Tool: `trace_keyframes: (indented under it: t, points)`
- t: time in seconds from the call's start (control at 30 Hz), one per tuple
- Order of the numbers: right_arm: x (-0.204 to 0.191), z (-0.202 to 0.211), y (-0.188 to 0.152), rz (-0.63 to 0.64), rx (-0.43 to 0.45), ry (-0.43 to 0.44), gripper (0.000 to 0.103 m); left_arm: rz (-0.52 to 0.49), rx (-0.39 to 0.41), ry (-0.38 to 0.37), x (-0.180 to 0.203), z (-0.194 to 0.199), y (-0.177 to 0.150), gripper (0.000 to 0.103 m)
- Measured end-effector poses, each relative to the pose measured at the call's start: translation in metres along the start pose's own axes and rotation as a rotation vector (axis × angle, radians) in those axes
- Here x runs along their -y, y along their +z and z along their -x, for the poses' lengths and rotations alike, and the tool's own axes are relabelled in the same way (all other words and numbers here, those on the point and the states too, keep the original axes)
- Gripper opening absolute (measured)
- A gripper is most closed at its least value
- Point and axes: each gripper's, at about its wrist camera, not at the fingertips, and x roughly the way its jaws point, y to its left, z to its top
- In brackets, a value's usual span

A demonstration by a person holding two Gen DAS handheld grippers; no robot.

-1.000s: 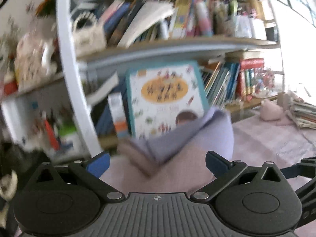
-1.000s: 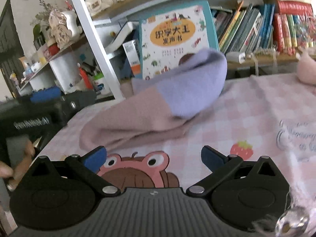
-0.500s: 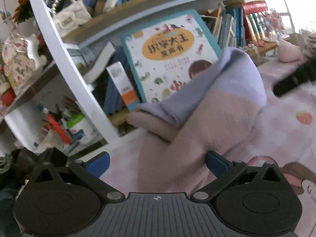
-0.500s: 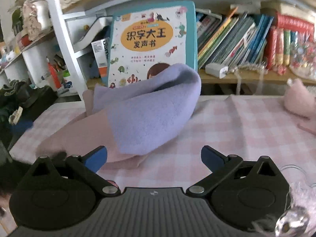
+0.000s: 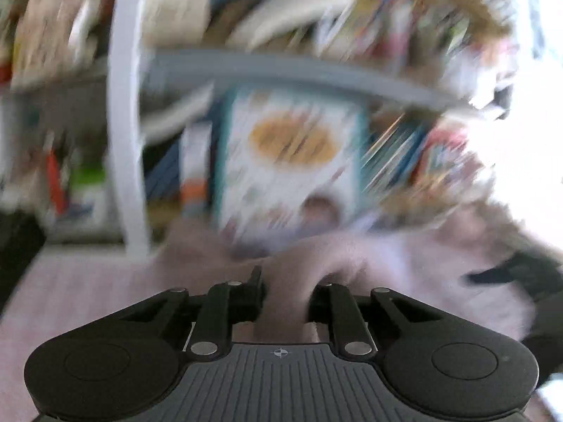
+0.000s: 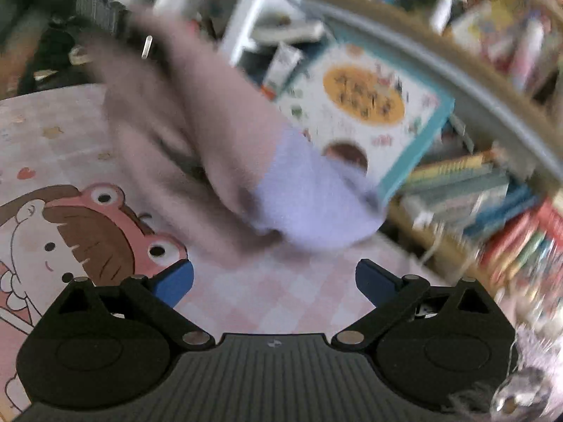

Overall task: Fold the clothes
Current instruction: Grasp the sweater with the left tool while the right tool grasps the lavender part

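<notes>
Pink and lilac fleece garment (image 6: 225, 147), lifted at the pink end and trailing down to the tablecloth, lilac part (image 6: 316, 204) lying low against the foot of a picture book. A fold of the pink fleece (image 5: 292, 281) pinched between the drawn-in fingers of the left gripper (image 5: 286, 292), rest of the cloth spreading away to the right in heavy blur. Right gripper (image 6: 274, 277) spread wide over bare cloth, blue fingertips (image 6: 176, 277) clear of the garment, nothing between them.

Bookcase (image 6: 457, 81) just behind, white uprights and grey-edged shelves. On the lower shelf: a teal-framed picture book (image 6: 366, 105) with an orange oval on its cover, leaning face-out; a small white and orange box (image 6: 281, 70) to its left; rows of thin books (image 6: 475, 190) on their spines to its right. Upper shelf crammed with more books, too smeared to make out.

Underneath, a pink checked tablecloth (image 6: 267, 302) printed with a cartoon child in a pink frog hat (image 6: 95, 225) and small strawberries. Dark clutter (image 6: 52, 45) beyond the table's far left edge, unreadable. Bright white glare at the right of the left wrist view.
</notes>
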Motion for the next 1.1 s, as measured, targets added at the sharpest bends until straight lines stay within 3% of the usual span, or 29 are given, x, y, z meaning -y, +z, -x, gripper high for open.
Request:
trace_keyframes:
  t: [0.1, 0.2, 0.3, 0.37, 0.4, 0.43, 0.5, 0.63, 0.8, 0.9, 1.0, 1.1]
  points:
    - [-0.005, 0.007, 0.004, 0.031, 0.062, 0.01, 0.101, 0.025, 0.085, -0.078, 0.003, 0.039, 0.024, 0.016]
    - [-0.017, 0.013, 0.009, 0.025, 0.118, 0.085, 0.101, 0.025, 0.135, -0.133, 0.008, 0.075, 0.038, 0.016]
    - [-0.042, 0.022, 0.012, 0.073, 0.174, 0.131, 0.101, 0.021, 0.129, -0.152, 0.006, 0.091, 0.037, 0.016]
    - [-0.059, 0.026, 0.015, 0.117, 0.191, 0.146, 0.1, 0.042, 0.104, -0.125, -0.003, 0.09, 0.029, 0.016]
    - [-0.066, 0.026, 0.018, 0.136, 0.185, 0.157, 0.088, 0.054, 0.088, -0.096, -0.009, 0.088, 0.024, 0.016]
    - [-0.071, 0.027, 0.02, 0.151, 0.177, 0.169, 0.054, 0.065, 0.073, -0.065, -0.016, 0.086, 0.019, 0.016]
    - [-0.073, 0.028, 0.023, 0.155, 0.154, 0.193, 0.013, 0.097, 0.043, -0.011, -0.031, 0.086, 0.007, 0.016]
    - [-0.046, 0.049, 0.037, 0.097, 0.188, 0.221, 0.009, 0.171, 0.048, 0.019, -0.055, 0.107, -0.015, 0.016]
    - [-0.016, 0.11, 0.064, 0.039, 0.31, 0.211, 0.009, 0.167, 0.151, 0.006, -0.053, 0.148, -0.01, 0.018]
    - [0.0, 0.144, 0.082, -0.019, 0.353, 0.284, 0.009, 0.206, 0.224, -0.022, -0.056, 0.167, 0.002, 0.018]
    - [0.017, 0.166, 0.094, -0.132, 0.377, 0.449, 0.009, 0.239, 0.287, -0.052, -0.06, 0.172, 0.019, 0.018]
    - [0.03, 0.166, 0.097, -0.243, 0.359, 0.527, 0.009, 0.23, 0.256, -0.037, -0.063, 0.152, 0.028, 0.024]
